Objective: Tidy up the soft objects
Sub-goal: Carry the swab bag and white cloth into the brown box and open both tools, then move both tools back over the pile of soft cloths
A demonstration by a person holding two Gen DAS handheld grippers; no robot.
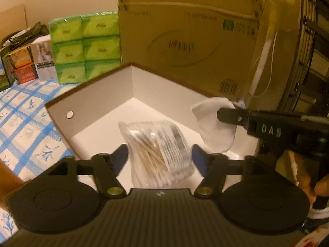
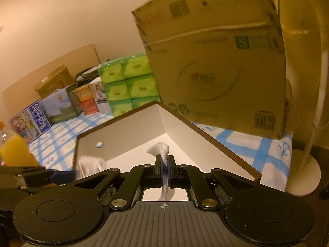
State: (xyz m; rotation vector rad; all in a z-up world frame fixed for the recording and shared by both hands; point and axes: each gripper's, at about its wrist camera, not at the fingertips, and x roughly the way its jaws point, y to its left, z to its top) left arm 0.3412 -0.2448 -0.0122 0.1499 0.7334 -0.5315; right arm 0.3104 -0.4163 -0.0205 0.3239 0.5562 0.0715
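Note:
A white open box (image 1: 98,103) stands on the blue-checked tablecloth; it also shows in the right wrist view (image 2: 127,131). A clear bag of cotton swabs (image 1: 158,150) lies inside it, between the spread blue fingers of my left gripper (image 1: 160,154), which is open and not touching it. My right gripper (image 2: 165,164) is shut on a white cotton pad (image 2: 161,150) and holds it over the box. In the left wrist view the pad (image 1: 213,129) hangs from the right gripper (image 1: 228,113) above the box's right side.
A large cardboard carton (image 1: 189,39) stands right behind the box. Green tissue packs (image 1: 84,45) and small boxes (image 1: 22,63) line the back left. A bottle of orange juice (image 2: 14,146) stands at the left. A white fan base (image 2: 304,177) sits at the right.

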